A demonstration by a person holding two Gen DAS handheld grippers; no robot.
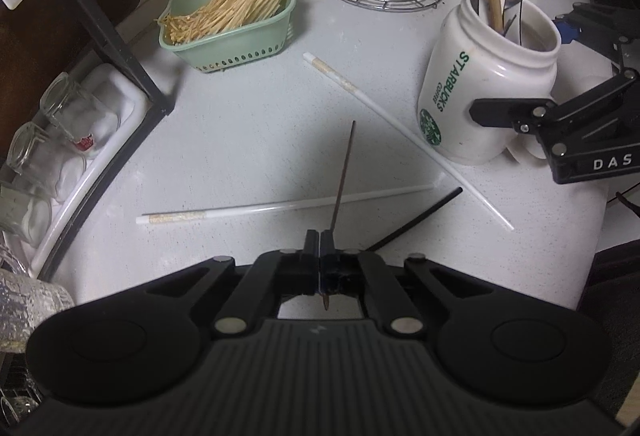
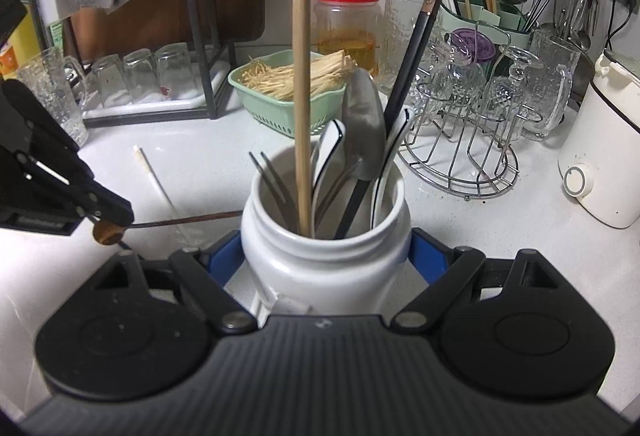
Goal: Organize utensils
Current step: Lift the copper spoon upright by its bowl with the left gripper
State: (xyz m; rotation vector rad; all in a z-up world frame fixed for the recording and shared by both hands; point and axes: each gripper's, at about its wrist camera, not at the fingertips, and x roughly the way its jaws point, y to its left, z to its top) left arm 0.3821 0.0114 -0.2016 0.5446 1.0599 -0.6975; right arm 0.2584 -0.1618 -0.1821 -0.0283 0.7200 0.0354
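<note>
Left gripper is clamped tight on a thin brown skewer, lifted above the table; right gripper squeezes the white Starbucks jar of utensils.

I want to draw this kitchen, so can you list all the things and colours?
jar: 1, white, counter right, holding utensils
brown stick: 1, in left tool
white chopsticks: 2, loose on counter
black chopstick: 1, on counter
basket: 1, green, full of tan sticks
wire rack: 1, silver, with glasses
red-lid jar: 1, back
cooker: 1, white, right
left tool: black, shut on stick
right tool: black, gripping jar
</note>
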